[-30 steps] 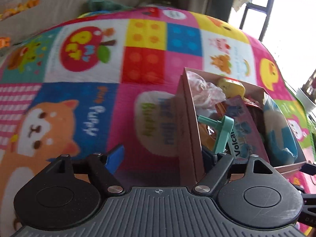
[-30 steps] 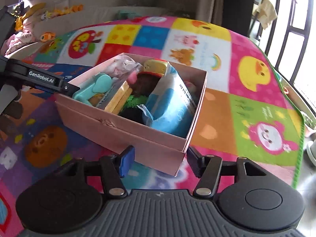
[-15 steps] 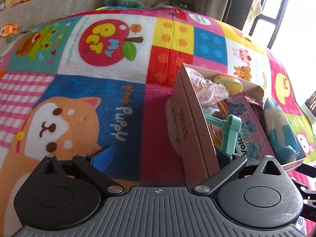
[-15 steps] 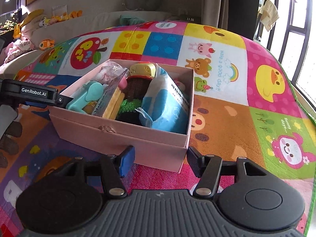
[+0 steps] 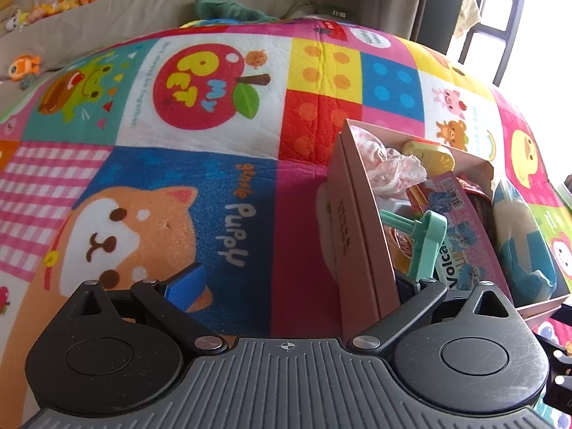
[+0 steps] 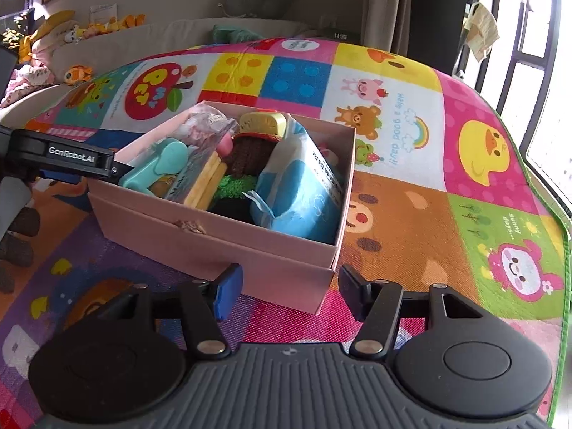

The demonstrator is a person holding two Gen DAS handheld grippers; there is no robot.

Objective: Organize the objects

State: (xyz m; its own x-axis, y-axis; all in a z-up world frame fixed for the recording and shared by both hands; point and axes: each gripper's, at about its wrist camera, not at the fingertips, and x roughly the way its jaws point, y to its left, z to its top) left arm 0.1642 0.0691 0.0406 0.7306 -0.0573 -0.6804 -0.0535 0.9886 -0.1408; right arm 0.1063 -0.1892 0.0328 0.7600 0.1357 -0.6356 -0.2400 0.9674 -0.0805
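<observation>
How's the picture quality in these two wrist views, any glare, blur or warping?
Left wrist view: the window at upper right is blown out white, and the play mat bulges from fisheye warping but stays sharp. Right wrist view: window glare along the right edge, the pink box evenly lit and crisp, no motion blur.

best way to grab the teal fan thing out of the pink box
Grip the teal fan by its round head, coming down from above. It leans on the pink box wall at the left gripper's end, head uppermost and clear, while its handle end runs down among the other items.
</observation>
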